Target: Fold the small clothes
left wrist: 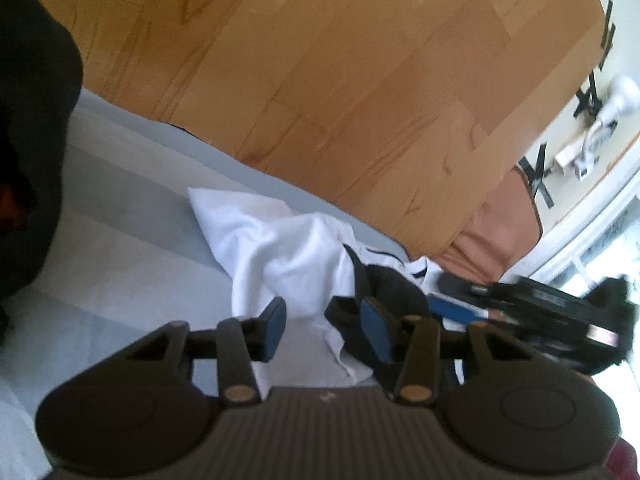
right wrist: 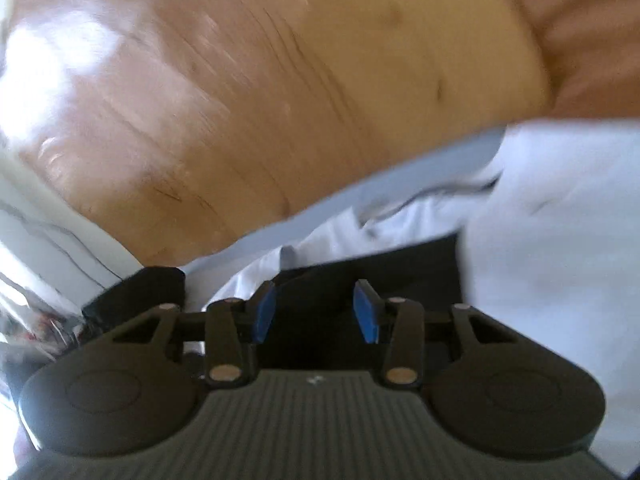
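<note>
1. You're at the gathering stage: the crumpled white cotton garment with thin dark trim (left wrist: 280,248) lies bunched on the pale grey-blue striped mat (left wrist: 120,216), beside the wooden plank floor (left wrist: 340,60), nowhere near flat yet.
2. Your left gripper (left wrist: 322,330) hovers over the garment's near edge, blue pads (left wrist: 276,330) spread, white fabric in the gap but no pinch that I can make out.
3. Your right gripper (right wrist: 316,312) sits low over the black fabric patch (right wrist: 360,264) next to the white cloth; fingers spread, nothing pinched.
4. Next, I'd say, each hand needs a corner or hem, then pull apart to spread it smooth.
5. Containers: none in view; the picture is blurred at the edges.
</note>
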